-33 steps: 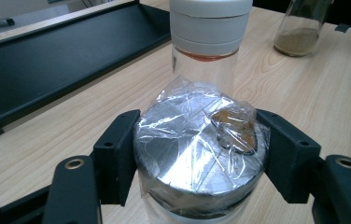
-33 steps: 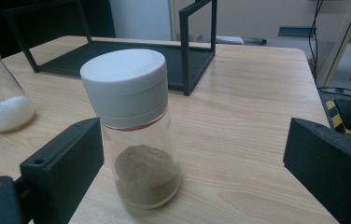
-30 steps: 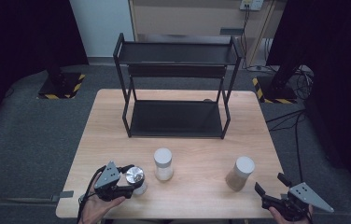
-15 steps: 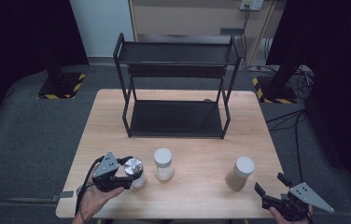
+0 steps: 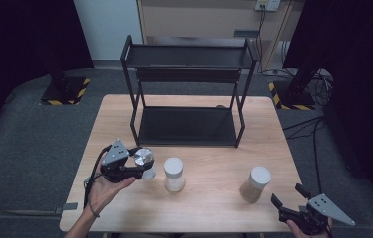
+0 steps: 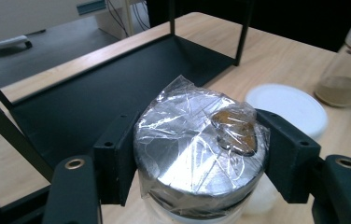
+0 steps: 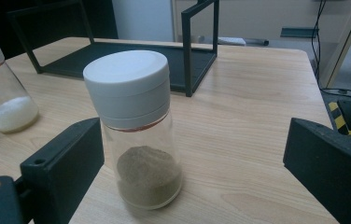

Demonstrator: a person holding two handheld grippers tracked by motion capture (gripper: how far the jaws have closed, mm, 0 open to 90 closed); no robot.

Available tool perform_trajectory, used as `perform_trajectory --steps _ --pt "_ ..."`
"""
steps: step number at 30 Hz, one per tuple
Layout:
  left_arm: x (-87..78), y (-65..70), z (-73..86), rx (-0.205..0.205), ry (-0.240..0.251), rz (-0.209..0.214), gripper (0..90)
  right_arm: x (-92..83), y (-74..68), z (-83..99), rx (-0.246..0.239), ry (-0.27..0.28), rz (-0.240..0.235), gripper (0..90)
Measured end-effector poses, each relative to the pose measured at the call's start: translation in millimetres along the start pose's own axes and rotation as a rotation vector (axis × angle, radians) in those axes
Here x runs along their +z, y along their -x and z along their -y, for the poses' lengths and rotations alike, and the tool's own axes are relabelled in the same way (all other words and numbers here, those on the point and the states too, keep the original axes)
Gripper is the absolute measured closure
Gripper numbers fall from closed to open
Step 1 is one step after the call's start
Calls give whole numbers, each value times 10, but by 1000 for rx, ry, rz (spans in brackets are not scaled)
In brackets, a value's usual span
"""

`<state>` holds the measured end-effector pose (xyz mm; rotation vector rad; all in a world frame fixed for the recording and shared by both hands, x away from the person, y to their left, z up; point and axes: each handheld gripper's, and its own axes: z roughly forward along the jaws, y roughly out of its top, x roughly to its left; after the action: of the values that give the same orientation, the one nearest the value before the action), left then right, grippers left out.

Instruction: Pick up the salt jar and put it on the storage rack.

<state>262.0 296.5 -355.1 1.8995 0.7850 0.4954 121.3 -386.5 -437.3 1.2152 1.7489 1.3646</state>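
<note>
A: Any words or labels on the jars?

B: Nope, none I can read. The jar in my left gripper has a shiny silver lid w/ crinkly clear wrap over it & a brown blob stuck under the wrap. No name on it.

A: So you got hold of it?

B: Yep. Left jaws are squeezed on the silver-lid jar, one on each side of the lid. In the high view it sits right at the tip of that gripper, w/ my hand underneath.

A: And the right one?

B: My right gripper is wide open, holding nothing. The jar w/ brown powder stands just in front of it, btw the two jaws but not touching them. White cap, no label.

A: What else is near?

B: A jar w/ white powder stands just beside my left gripper, on its right. Past both grippers is a black rack w/ two shelves, on the wood table. Its bottom shelf is right ahead of my left jaws. One rack post stands behind the brown powder jar. Can't tell if the held jar is touching the table.
</note>
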Motion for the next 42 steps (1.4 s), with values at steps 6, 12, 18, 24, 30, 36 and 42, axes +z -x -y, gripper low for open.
perform_trajectory --steps 6,12,18,24,30,36,42 --pt "129 -101 -145 -28 16 -11 338 1 2 1 1 0 -1 53" --pt "299 -177 -312 -39 21 -32 338 0 3 2 4 0 -1 53" --pt "487 -237 -493 -53 11 -66 338 0 10 3 9 0 -3 53" --pt "700 -296 -631 -63 -20 -100 338 0 14 5 10 1 -5 53" --pt "934 -341 -681 -65 -49 -158 339 2 19 7 11 0 -7 54" --pt "1138 -366 -642 -80 -57 -203 338 3 27 10 13 1 -11 54" --pt "1304 -379 -541 -79 -36 -257 339 4 34 13 16 2 -14 55"
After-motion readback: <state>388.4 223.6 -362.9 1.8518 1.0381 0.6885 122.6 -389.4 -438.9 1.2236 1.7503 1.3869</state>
